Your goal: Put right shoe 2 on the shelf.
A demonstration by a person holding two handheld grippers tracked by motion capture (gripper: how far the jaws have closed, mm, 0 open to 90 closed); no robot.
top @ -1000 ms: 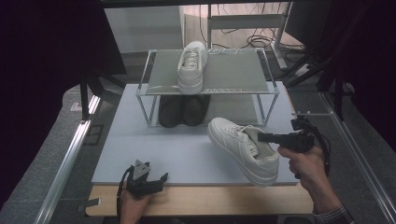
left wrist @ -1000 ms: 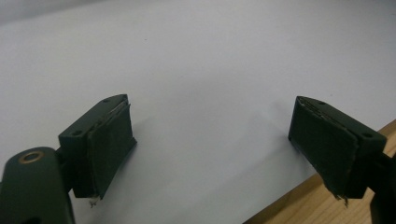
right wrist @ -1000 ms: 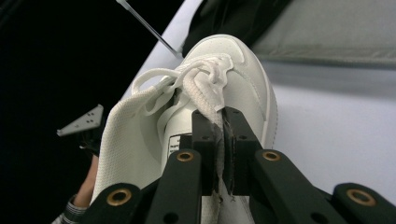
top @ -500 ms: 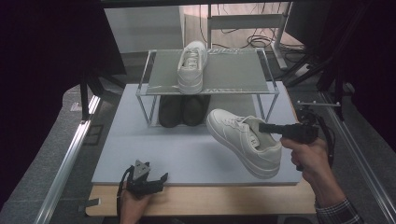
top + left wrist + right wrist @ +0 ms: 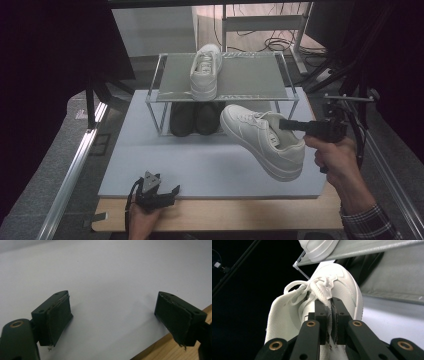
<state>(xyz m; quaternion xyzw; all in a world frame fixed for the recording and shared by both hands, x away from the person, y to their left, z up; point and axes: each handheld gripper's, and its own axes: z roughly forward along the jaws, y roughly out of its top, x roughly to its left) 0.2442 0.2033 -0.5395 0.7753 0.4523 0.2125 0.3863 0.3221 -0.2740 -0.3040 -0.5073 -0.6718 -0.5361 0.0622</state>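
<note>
Above mat (image 5: pixel 200 165), sneaker (image 5: pixel 260 140) in right tool (image 5: pixel 287 124)

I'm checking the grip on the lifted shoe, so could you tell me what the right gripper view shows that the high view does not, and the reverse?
The right gripper view shows the pads pinched on the white shoe's tongue. The high view alone shows the left gripper open at the table's near edge, the person's hands, and black shoes under the rack. Both show the held shoe, the rack shelf and the second white shoe on it.
</note>
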